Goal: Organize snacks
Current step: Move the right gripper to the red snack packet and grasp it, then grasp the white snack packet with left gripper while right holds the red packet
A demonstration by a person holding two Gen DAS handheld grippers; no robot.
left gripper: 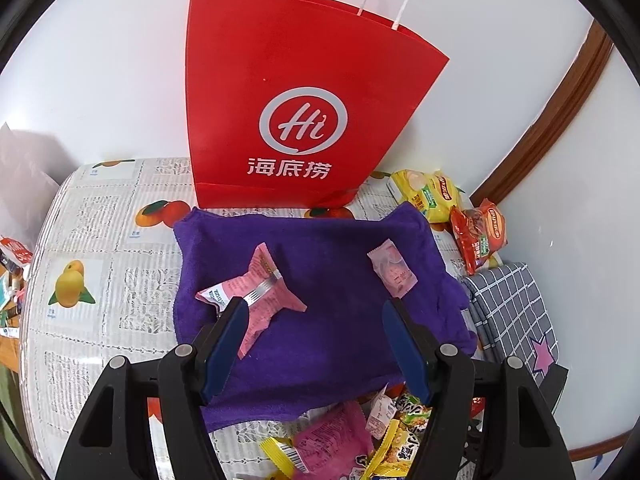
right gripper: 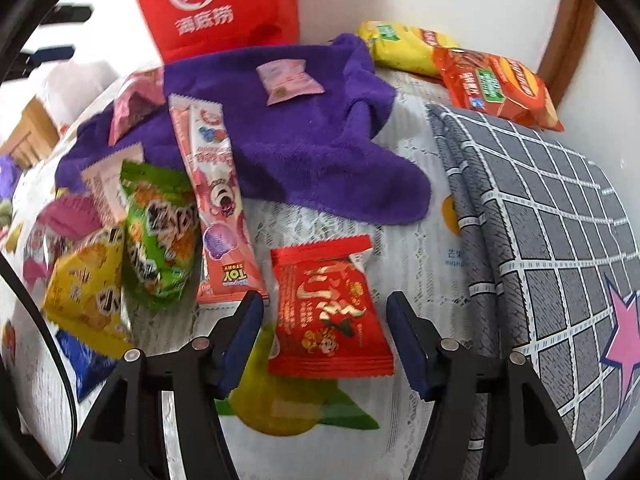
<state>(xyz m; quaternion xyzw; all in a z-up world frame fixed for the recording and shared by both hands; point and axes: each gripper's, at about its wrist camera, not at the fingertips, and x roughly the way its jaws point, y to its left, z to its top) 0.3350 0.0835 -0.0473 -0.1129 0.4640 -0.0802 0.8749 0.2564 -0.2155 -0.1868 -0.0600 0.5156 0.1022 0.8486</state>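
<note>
On the fruit-print tablecloth (right gripper: 400,248), red snack pkt (right gripper: 326,308) lies lengthwise btwn released right tongs (right gripper: 324,312); left tongs (left gripper: 316,308) released too.

So the table (left gripper: 100,240) has a newspaper-and-fruit print cover. Straight ahead of the left claw (left gripper: 316,304) lies a purple towel (left gripper: 332,280), and a red paper bag (left gripper: 296,92) stands upright behind it against the wall. Off to its right are a yellow packet (left gripper: 430,196), an orange-red packet (left gripper: 480,236) and a grey checked cloth (left gripper: 516,308). A red snack pack (right gripper: 328,308) sits flat between the right claw's (right gripper: 324,302) open fingers, with a heap of mixed packets (right gripper: 132,248) to the left of it.
</note>
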